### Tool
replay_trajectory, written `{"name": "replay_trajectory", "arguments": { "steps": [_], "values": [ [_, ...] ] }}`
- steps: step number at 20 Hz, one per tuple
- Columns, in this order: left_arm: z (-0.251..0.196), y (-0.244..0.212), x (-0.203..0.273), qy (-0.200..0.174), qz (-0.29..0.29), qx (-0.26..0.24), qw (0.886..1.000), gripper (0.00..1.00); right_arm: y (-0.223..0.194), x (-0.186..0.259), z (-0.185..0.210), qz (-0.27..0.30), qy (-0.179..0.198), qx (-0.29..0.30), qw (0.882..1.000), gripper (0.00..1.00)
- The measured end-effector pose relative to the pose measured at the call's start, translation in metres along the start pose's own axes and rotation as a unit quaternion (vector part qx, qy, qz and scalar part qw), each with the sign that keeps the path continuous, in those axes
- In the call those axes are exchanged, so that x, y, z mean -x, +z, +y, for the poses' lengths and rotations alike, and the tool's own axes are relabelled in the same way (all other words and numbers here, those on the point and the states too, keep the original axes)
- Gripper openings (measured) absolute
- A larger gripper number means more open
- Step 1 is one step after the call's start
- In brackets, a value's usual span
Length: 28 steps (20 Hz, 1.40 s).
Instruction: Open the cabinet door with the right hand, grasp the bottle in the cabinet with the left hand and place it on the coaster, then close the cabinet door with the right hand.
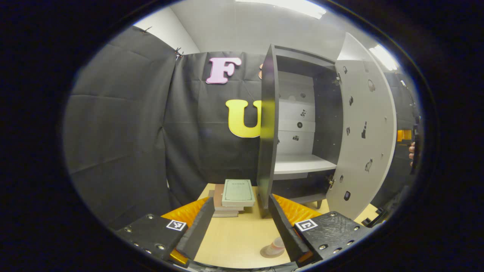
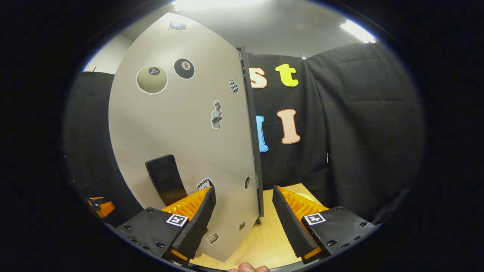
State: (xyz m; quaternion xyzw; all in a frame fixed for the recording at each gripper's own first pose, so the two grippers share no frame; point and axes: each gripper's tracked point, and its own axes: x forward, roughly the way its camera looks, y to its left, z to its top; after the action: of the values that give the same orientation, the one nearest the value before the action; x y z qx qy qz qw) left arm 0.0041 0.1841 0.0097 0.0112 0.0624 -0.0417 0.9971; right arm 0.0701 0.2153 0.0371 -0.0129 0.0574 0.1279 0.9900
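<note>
The dark grey cabinet (image 1: 268, 124) stands on the wooden table with its light grey door (image 1: 365, 139) swung wide to the right. Its pale shelf (image 1: 302, 163) is bare. Near the table's front edge a small pale pink bottle (image 1: 278, 242) rests on a brown round coaster (image 1: 269, 252), partly hidden by a finger. My left gripper (image 1: 241, 200) hangs open above the table with nothing in it. My right gripper (image 2: 244, 189) is open before the door's stickered outer face (image 2: 181, 124), with its left finger (image 2: 198, 217) just right of the black handle (image 2: 165, 178).
A stack of books (image 1: 236, 194) lies on the table (image 1: 242, 234) left of the cabinet. In the left gripper view a hand (image 1: 411, 153) shows past the door's far edge. Black cloth walls close in the booth.
</note>
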Motion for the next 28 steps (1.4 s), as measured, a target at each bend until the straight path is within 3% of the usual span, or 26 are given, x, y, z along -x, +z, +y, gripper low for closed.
{"name": "replay_trajectory", "arguments": {
  "steps": [7,10,19,25,28],
  "values": [
    [0.020,-0.005,-0.009,-0.015,0.009,0.003,1.000,0.88,-0.015,-0.012,0.067,0.015,0.050,-0.034,0.998,0.96],
    [0.018,-0.005,-0.013,-0.018,0.009,0.014,1.000,0.88,-0.012,-0.008,0.076,0.012,0.055,-0.031,0.998,0.96],
    [-0.021,0.005,-0.028,-0.021,-0.006,0.070,0.997,0.88,-0.011,0.006,0.021,0.012,0.021,0.021,0.999,0.96],
    [-0.050,0.030,-0.027,0.016,-0.024,0.060,0.998,0.91,-0.007,0.004,-0.026,0.016,0.032,0.020,0.999,0.96],
    [-0.070,0.043,-0.022,0.030,-0.034,0.045,0.998,0.87,-0.002,-0.001,-0.045,0.013,0.042,0.020,0.999,0.96]
  ]
}}
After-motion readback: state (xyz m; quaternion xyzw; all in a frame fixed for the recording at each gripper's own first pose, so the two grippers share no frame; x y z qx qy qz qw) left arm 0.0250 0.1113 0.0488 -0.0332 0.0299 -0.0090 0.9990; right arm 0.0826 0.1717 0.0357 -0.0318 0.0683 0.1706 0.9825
